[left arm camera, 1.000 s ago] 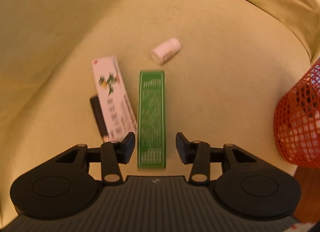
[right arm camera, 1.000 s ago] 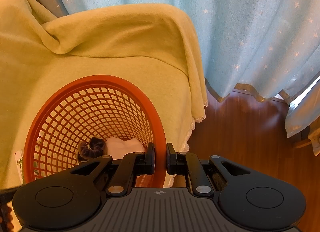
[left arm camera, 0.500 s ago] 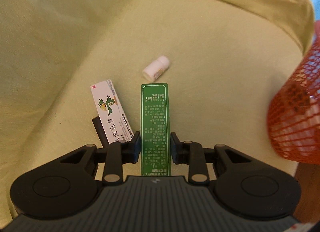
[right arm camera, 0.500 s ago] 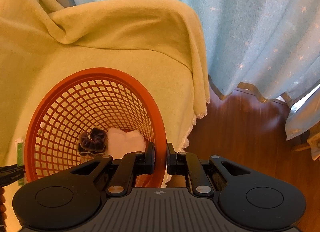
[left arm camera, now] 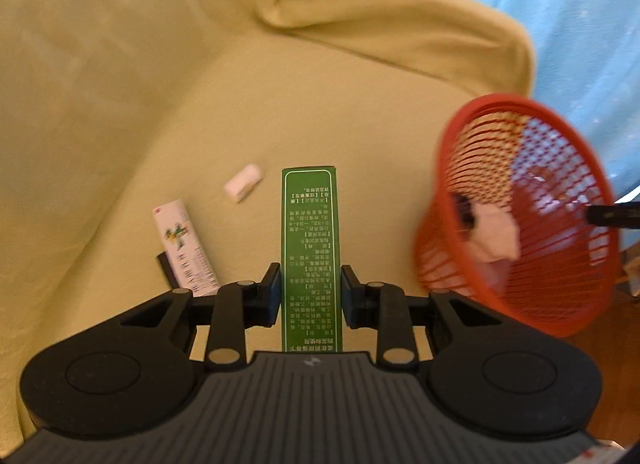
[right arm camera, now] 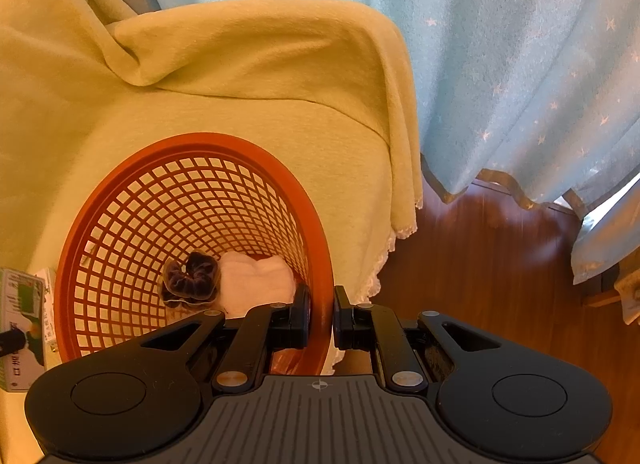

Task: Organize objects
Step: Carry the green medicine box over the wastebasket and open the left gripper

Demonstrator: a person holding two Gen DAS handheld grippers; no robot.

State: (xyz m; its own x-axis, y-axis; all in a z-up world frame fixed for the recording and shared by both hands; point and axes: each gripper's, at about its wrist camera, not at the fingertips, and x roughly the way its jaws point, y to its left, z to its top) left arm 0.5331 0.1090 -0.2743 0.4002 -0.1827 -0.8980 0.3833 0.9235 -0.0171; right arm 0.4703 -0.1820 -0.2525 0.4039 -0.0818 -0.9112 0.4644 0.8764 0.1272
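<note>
Left gripper (left arm camera: 309,290) clamps a long green box (left arm camera: 311,248), lifted above the yellow blanket (left arm camera: 120,64). Right gripper (right arm camera: 321,314) pinches the rim of the tilted red basket (right arm camera: 192,146), with a dark scrunchie (right arm camera: 191,278) and white cloth (right arm camera: 256,280) inside. White bottle (left arm camera: 243,183) and white box (left arm camera: 184,248) lie on the blanket, left of the green box.
</note>
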